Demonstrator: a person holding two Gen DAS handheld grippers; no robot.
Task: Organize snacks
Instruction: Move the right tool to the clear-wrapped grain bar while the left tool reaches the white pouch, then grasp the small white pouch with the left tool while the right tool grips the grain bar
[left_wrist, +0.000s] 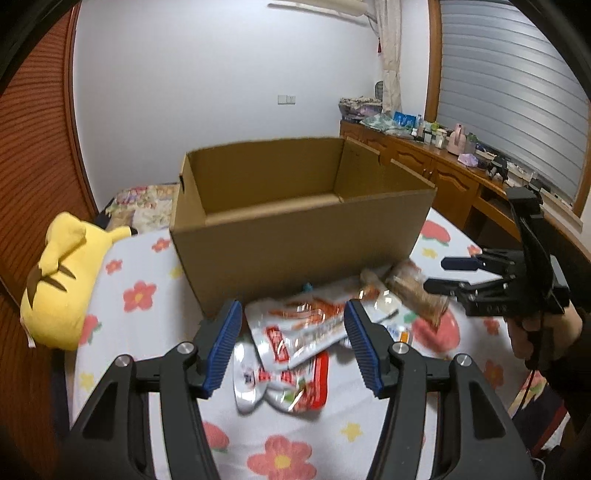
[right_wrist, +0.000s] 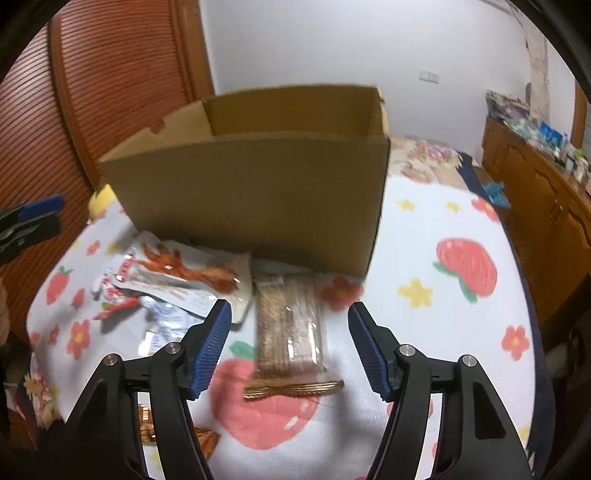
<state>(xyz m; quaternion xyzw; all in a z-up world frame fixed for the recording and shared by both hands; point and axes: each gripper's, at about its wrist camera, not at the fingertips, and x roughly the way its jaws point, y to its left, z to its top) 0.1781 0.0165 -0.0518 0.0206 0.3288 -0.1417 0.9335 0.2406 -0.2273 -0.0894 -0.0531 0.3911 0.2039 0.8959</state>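
An open cardboard box (left_wrist: 295, 236) (right_wrist: 251, 192) stands on the flowered bedsheet; its floor is hidden from both views. In front of it lies a heap of white and red snack packets (left_wrist: 295, 332) (right_wrist: 177, 277). My left gripper (left_wrist: 291, 314) hovers open above that heap, touching none of the packets. A clear pack of brown snack sticks (right_wrist: 288, 325) (left_wrist: 417, 291) lies flat to the right of the heap. My right gripper (right_wrist: 288, 310) (left_wrist: 436, 274) stands open over it, its pads well clear of the pack's sides. The left gripper (right_wrist: 37, 218) shows at the left edge of the right wrist view.
A yellow plush toy (left_wrist: 59, 280) lies at the bed's left edge beside a slatted wooden door (right_wrist: 110, 92). A cluttered wooden cabinet (left_wrist: 443, 166) runs along the right. A hand (left_wrist: 532, 332) holds the right gripper. Another orange-brown packet (right_wrist: 147, 424) lies near the bed's front.
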